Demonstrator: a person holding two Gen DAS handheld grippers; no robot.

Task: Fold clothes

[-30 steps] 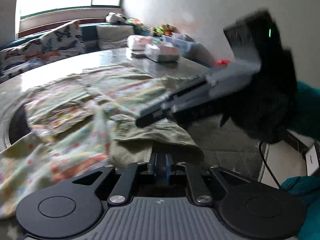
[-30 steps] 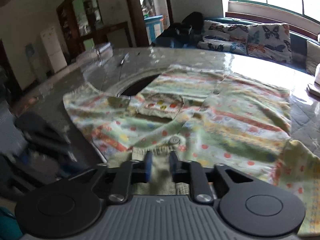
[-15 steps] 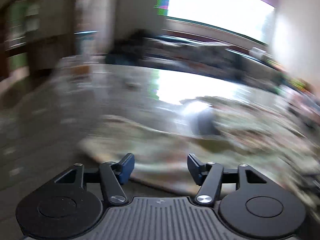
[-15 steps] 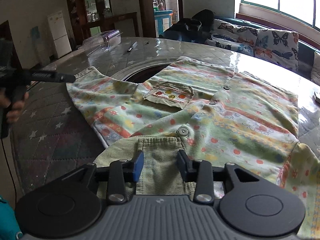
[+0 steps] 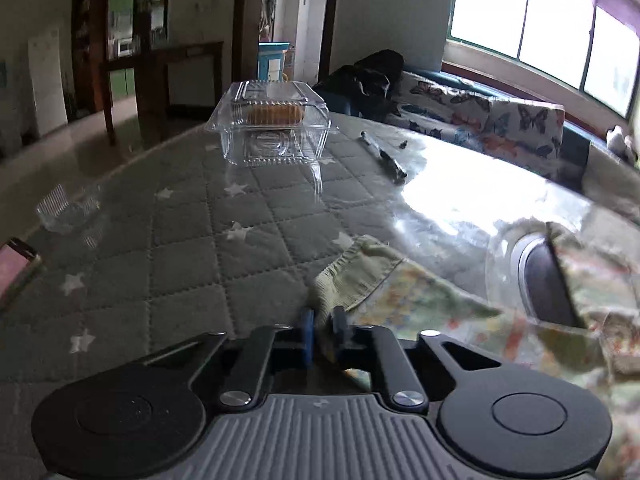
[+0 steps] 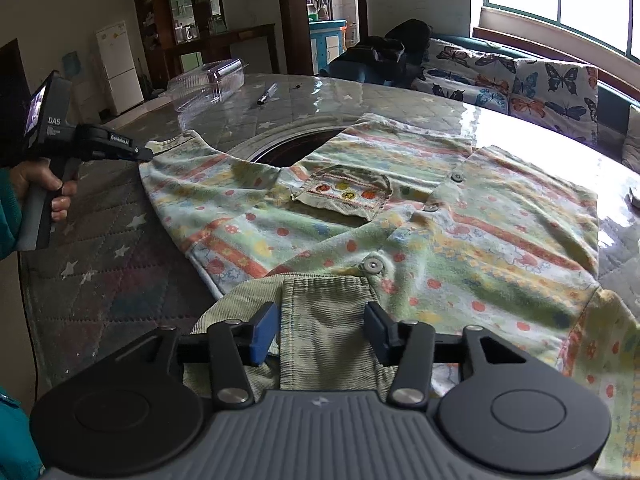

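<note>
A small patterned shirt (image 6: 420, 216) with green corduroy trim lies spread face up on the quilted table. My left gripper (image 5: 322, 322) is shut on the green cuff (image 5: 356, 276) of the shirt's sleeve at the table's left side; it also shows in the right wrist view (image 6: 146, 155) at that cuff (image 6: 168, 142). My right gripper (image 6: 322, 326) is open, its jaws either side of the corduroy collar (image 6: 324, 320), just above it.
A clear plastic clamshell box (image 5: 274, 126) and a pen (image 5: 384, 156) sit farther back on the table (image 5: 192, 240). A round dark opening (image 6: 296, 146) lies under the shirt. A butterfly-print sofa (image 6: 516, 80) runs under the window. A phone (image 5: 16, 264) lies at the left edge.
My left gripper swung from the collar to the sleeve cuff, opened on the way and shut on it. My right gripper let go of the collar and opened wide.
</note>
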